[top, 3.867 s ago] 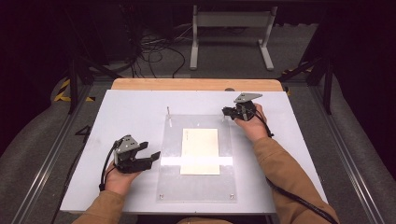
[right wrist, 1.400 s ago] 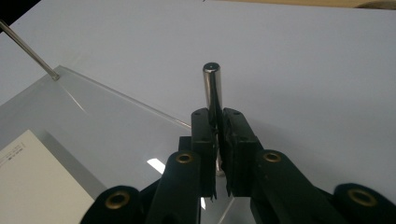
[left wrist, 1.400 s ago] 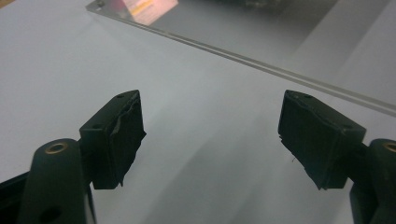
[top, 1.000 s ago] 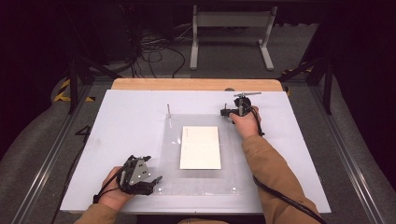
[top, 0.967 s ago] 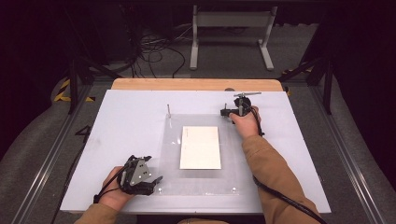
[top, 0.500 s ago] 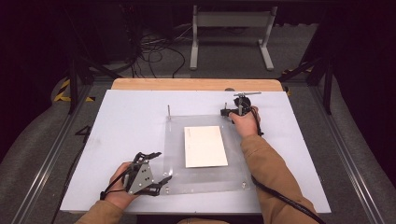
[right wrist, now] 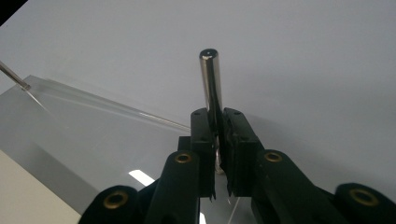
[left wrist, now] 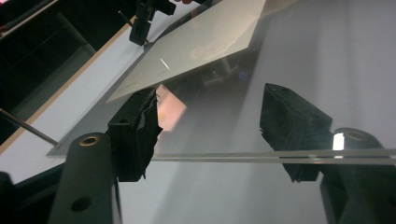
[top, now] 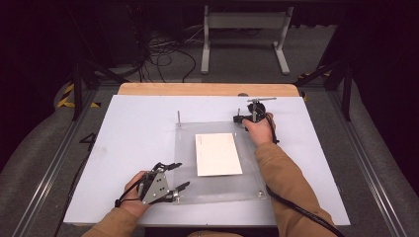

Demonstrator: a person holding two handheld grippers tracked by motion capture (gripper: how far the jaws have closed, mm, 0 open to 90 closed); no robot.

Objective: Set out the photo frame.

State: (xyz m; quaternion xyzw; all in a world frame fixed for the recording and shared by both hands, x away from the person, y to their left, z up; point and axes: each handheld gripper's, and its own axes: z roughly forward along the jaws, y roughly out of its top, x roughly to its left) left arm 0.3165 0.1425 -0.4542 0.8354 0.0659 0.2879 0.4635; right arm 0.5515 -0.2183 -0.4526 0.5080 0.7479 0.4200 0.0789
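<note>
A clear acrylic plate (top: pixel 217 163) lies flat on the white counter (top: pixel 133 128), its long axis running from the person's side toward the far edge, slightly skewed so the far end leans left in the high view. On it rests a cream sheet of paper (top: pixel 218 154), long axis the same way; no writing, brand or label can be read on sheet or plate. The left gripper (top: pixel 170 177) sits at the plate's near left corner, pointing right across the counter; its fingers (left wrist: pixel 135 133) have just been closing and stand apart on either side of the plate's edge, which crosses between them in the left gripper view without either pad pressing on it. The right gripper (top: pixel 238 118) is at the plate's far right corner, its fingers (right wrist: pixel 201 140) clamped on a thin metal pin (right wrist: pixel 211 84) that stands upright, long axis vertical. A second upright pin (top: pixel 179 117) stands at the plate's far left corner. Small screws mark the near corners of the plate.
</note>
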